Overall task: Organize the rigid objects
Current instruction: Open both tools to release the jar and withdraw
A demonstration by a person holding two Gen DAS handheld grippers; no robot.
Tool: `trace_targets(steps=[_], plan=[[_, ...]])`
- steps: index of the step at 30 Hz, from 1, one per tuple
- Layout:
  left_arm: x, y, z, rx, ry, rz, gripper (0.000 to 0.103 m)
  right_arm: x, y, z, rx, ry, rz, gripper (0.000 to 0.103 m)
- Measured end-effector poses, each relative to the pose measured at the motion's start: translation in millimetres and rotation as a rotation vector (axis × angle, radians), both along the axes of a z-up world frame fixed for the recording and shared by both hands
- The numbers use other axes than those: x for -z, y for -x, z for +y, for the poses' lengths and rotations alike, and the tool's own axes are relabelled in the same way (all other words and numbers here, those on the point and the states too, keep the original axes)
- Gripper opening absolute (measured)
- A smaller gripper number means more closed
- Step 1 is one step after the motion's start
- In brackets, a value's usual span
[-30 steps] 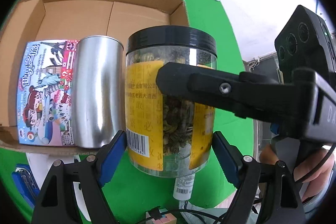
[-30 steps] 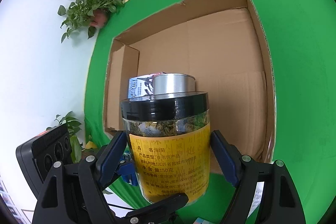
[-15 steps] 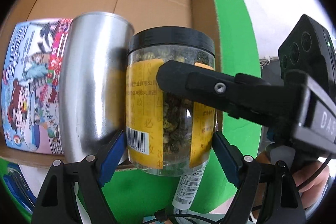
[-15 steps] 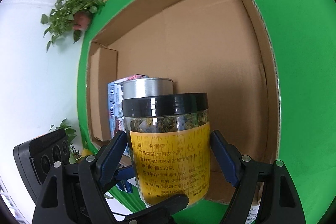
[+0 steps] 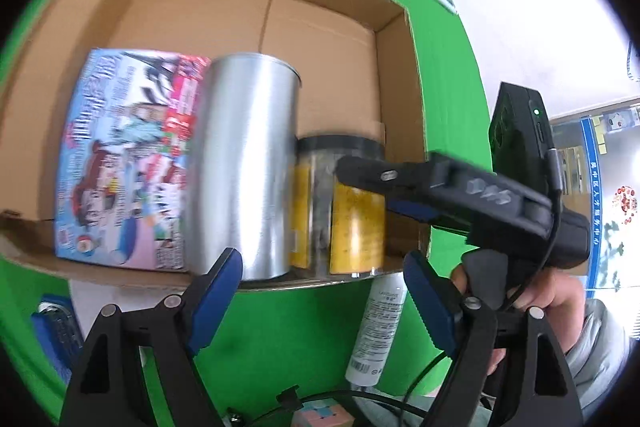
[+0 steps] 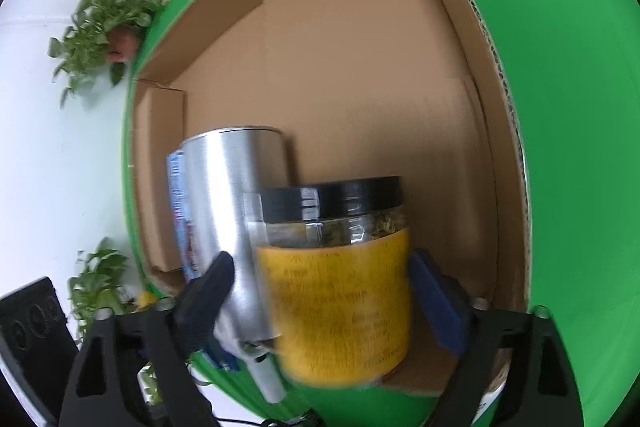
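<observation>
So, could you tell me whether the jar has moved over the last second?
Yes. The jar has gone from outside the box down into it, beside the silver can.

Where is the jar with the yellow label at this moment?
In the left wrist view the yellow-label jar stands inside the cardboard box, near its right wall, right beside the silver can, between the right hand-held gripper's fingers.
</observation>
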State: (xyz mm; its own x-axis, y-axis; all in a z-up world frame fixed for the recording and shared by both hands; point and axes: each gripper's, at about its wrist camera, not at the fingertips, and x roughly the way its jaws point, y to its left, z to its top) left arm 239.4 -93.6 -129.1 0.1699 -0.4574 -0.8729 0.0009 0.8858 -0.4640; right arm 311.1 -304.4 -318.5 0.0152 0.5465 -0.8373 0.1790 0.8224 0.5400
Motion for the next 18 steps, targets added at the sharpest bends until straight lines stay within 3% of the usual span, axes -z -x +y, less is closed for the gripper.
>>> trace_targets(steps=[3, 6, 11, 14, 16, 17, 18], plan=[[-20, 15, 8, -0.038, -0.042, -0.08, 0.083, -23, 7, -4, 0.009, -0.001, -0.036, 0.102], [-42, 31, 13, -0.063, -0.082, -0.155, 0.083, -61, 22, -4, -0.015, 0.051, -0.147, 0.102], [-77, 59, 14, -0.094, -0.156, -0.277, 0.083, -116, 73, -12, -0.005, 0.253, -0.314, 0.102], [-95, 75, 9, -0.108, -0.242, -0.353, 0.083, -129, 110, -20, 0.015, 0.316, -0.32, 0.102], [-104, 87, 7, -0.1, -0.259, -0.39, 0.082, -130, 133, -24, 0.033, 0.317, -0.297, 0.102], [-108, 92, 6, -0.093, -0.254, -0.4, 0.079, -130, 147, -27, 0.042, 0.311, -0.29, 0.101], [-111, 97, 5, -0.078, -0.236, -0.412, 0.046, -130, 157, -28, 0.044, 0.307, -0.287, 0.097]])
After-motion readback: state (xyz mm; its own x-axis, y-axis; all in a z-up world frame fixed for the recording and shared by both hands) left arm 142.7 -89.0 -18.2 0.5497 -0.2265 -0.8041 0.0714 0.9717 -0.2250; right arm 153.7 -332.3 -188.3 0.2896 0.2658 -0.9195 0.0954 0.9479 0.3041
